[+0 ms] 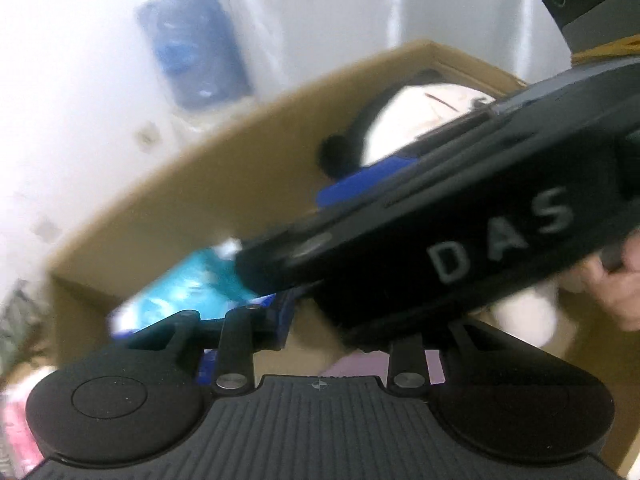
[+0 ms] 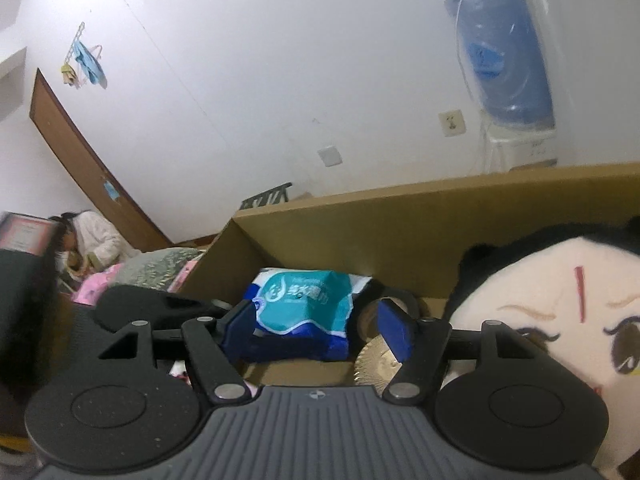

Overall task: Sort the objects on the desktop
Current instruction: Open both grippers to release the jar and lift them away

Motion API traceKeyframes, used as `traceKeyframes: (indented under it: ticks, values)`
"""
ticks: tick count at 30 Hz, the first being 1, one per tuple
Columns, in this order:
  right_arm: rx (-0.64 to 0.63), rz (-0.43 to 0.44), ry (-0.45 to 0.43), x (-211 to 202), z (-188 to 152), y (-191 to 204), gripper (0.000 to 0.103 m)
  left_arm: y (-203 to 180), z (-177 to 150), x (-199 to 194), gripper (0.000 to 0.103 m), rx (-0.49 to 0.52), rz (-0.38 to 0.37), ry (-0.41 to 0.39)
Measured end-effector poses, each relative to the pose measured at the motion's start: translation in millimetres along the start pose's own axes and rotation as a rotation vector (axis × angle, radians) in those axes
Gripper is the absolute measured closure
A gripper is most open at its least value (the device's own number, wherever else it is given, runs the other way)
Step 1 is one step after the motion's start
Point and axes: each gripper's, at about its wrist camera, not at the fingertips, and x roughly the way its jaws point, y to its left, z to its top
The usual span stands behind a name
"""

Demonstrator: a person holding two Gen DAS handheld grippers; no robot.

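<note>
Over an open cardboard box (image 2: 400,232), the right gripper (image 2: 316,328) is hovering with its blue fingers (image 2: 394,328) spread wide on either side of a teal tissue pack (image 2: 304,312), which is lying at the box's far left, the pads not pressing it. A plush doll (image 2: 560,320) with a painted face is filling the box's right side, a roll of tape (image 2: 372,316) just beside the pack. The left gripper (image 1: 320,340) is hanging over the same box, mostly hidden behind the other tool's black body, so its jaw state cannot be told.
</note>
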Motion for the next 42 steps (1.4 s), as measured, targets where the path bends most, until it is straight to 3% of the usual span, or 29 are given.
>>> traceKeyframes:
  ticks: [4,8,12,15,17,21,24,26,28,29,30,32,33,38,42]
  values:
    - [-0.047,-0.024,-0.040,-5,0,5,0.033,-4,-10,-34,0.069,0.026,0.128,-0.050]
    - [-0.115,-0.033,-0.081,-16,-1,15,0.033,-6,-30,-77,0.065,-0.023,0.203,-0.132]
    - [-0.162,-0.029,-0.116,-43,-3,34,0.033,-16,-48,-110,0.054,-0.056,0.258,-0.208]
    - [-0.223,-0.013,-0.136,-71,-12,54,0.031,-27,-64,-123,0.049,-0.124,0.263,-0.270]
    - [-0.246,-0.007,-0.122,-88,-21,62,0.018,-35,-74,-128,0.044,-0.170,0.258,-0.315]
    - [-0.249,-0.011,-0.137,-123,-42,72,0.015,-50,-82,-124,0.033,-0.218,0.257,-0.340]
    - [-0.256,-0.033,-0.161,-150,-61,78,0.009,-55,-94,-128,0.025,-0.274,0.223,-0.359]
    - [-0.287,-0.047,-0.180,-167,-75,82,0.003,-61,-104,-133,0.020,-0.286,0.243,-0.370]
    - [-0.328,-0.118,-0.203,-178,-87,87,0.003,-74,-111,-141,0.015,-0.281,0.324,-0.408]
    - [-0.332,-0.158,-0.217,-182,-93,89,0.003,-83,-116,-149,0.004,-0.268,0.380,-0.430]
    - [-0.329,-0.185,-0.234,-188,-98,89,0.003,-91,-121,-154,0.000,-0.252,0.441,-0.462]
    - [-0.297,-0.179,-0.275,-200,-110,88,0.003,-108,-130,-163,0.000,-0.238,0.579,-0.542]
    - [-0.276,-0.157,-0.288,-205,-115,87,0.003,-113,-132,-167,0.000,-0.238,0.610,-0.550]
    - [-0.207,-0.122,-0.348,-225,-139,87,0.002,-117,-141,-183,0.000,-0.296,0.490,-0.532]
    - [-0.175,-0.141,-0.379,-235,-158,85,0.002,-123,-145,-192,0.000,-0.323,0.447,-0.506]
